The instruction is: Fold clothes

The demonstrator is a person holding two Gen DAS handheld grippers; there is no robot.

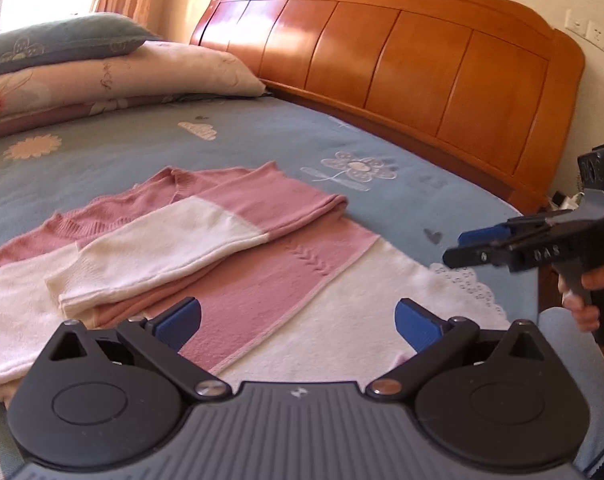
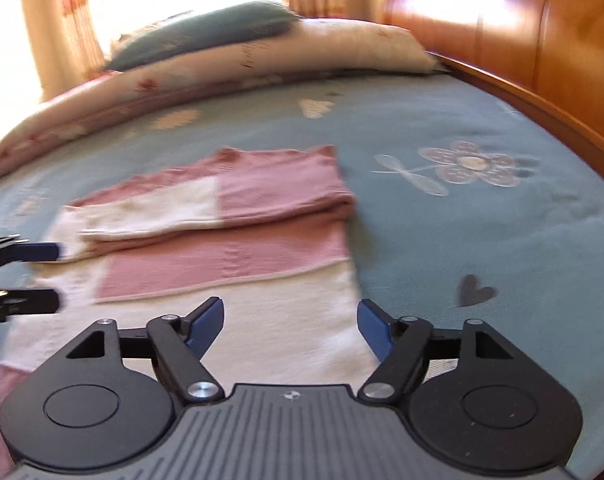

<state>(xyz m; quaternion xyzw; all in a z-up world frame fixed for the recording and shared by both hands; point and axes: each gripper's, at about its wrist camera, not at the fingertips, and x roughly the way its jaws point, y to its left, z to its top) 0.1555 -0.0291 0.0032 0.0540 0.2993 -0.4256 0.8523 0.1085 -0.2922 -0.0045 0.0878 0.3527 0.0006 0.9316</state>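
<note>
A pink and white sweater (image 1: 206,248) lies on the blue bedspread (image 1: 402,196), both sleeves already folded across its chest. The bottom half looks not yet folded up. Left tongs (image 1: 298,320) and right tongs (image 2: 290,324) hover open and empty above the hem.

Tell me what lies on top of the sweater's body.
A folded pink-and-white sleeve lies across the sweater, which rests on the blue bedspread. Whatever is beneath the sleeve is covered.
</note>
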